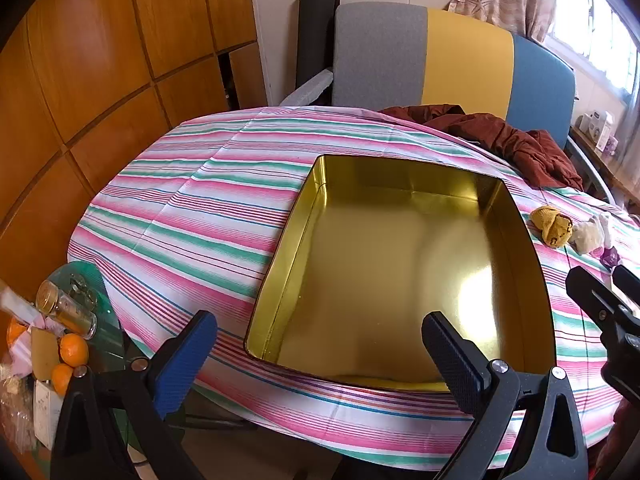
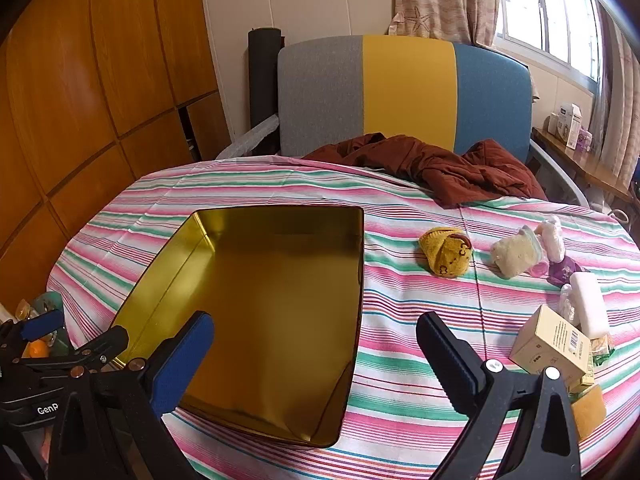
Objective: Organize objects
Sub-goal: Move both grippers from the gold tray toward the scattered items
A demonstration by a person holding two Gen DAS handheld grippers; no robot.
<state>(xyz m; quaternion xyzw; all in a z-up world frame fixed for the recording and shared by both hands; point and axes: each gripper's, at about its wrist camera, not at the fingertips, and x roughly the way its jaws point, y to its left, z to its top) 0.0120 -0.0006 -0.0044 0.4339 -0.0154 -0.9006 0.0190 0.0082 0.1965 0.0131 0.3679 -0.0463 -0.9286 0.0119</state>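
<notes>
An empty gold tin box (image 1: 400,264) lies open on the striped tablecloth; it also shows in the right wrist view (image 2: 264,304). To its right lie a yellow knitted item (image 2: 446,256), a cream plush item (image 2: 516,254), a white block (image 2: 588,310) and a tan carton (image 2: 552,344). My left gripper (image 1: 320,364) is open and empty over the tin's near edge. My right gripper (image 2: 316,360) is open and empty over the tin's near right edge.
A dark red garment (image 2: 432,164) lies at the table's far side before a grey, yellow and blue chair (image 2: 404,88). A side table at the left holds oranges (image 1: 72,350) and a glass jar (image 1: 66,308). Wooden cabinets stand at the left.
</notes>
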